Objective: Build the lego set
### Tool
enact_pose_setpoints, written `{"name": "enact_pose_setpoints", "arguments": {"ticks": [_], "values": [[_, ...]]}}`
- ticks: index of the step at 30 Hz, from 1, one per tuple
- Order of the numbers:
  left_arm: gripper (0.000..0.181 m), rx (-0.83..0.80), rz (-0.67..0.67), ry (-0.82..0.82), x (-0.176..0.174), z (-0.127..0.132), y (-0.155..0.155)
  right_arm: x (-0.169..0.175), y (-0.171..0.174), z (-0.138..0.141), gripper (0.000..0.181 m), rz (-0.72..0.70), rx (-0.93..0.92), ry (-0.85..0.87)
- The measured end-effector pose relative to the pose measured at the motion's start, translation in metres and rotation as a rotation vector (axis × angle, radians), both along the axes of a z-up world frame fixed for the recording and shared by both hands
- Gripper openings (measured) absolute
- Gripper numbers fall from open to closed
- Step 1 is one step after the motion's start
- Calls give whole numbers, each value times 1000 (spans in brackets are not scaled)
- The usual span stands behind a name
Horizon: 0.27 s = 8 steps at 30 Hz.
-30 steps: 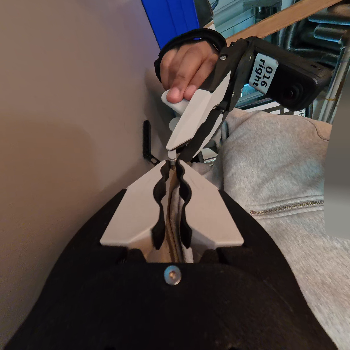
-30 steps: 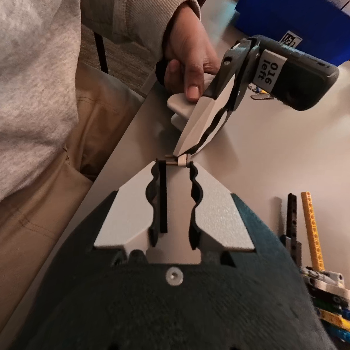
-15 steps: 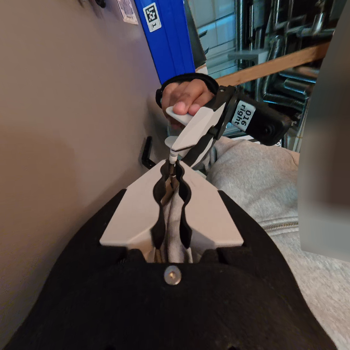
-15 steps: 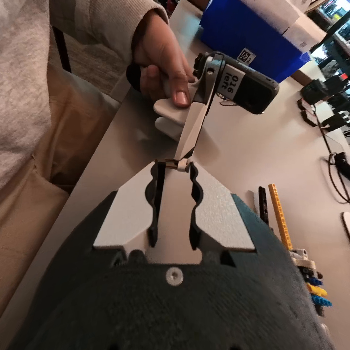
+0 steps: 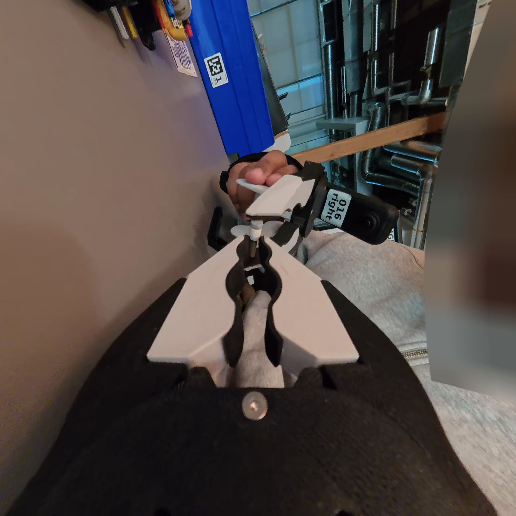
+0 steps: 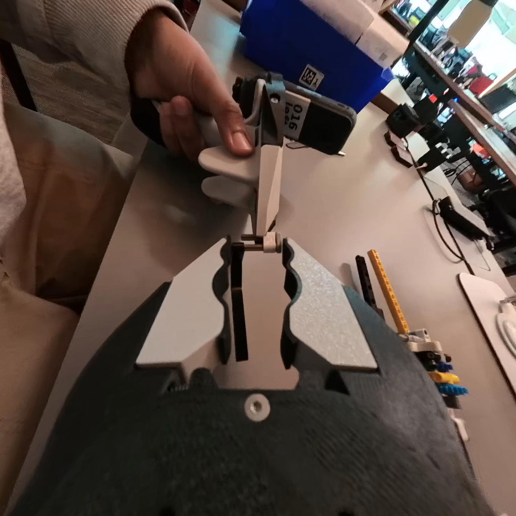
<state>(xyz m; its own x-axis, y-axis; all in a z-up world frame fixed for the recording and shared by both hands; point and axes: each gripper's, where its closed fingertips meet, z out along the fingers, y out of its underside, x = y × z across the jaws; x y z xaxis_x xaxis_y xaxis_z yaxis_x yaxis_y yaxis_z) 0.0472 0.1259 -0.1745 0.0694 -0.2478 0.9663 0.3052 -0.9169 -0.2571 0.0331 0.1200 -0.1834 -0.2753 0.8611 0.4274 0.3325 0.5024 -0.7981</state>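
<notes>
Lego axle (image 6: 252, 242) with white connector (image 6: 271, 243), pinched by left gripper (image 5: 253, 240), between right gripper (image 6: 256, 242) tips

In the left wrist view, the right gripper (image 5: 255, 220) has swung from a steep, upright tilt to lying nearly level, its camera body now pointing toward 4 o'clock. The white bush (image 5: 256, 229) on the dark axle (image 5: 252, 247) shows more fully (earlier barely a stub). In the right wrist view, the left gripper (image 6: 258, 237) has turned edge-on, hanging almost straight down from 12 o'clock. The yellow beam (image 6: 386, 290) now sits farther toward 3 o'clock.
</notes>
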Motion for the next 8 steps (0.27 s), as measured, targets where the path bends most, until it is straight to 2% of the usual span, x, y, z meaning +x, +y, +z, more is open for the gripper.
{"name": "enact_pose_setpoints", "arguments": {"ticks": [1, 8], "values": [[3, 2, -5, -3, 0, 1, -1, 0, -1, 2, 35, 6, 4, 10], [3, -5, -22, -2, 2, 0, -3, 2, -3, 1, 35, 27, 11, -4]]}}
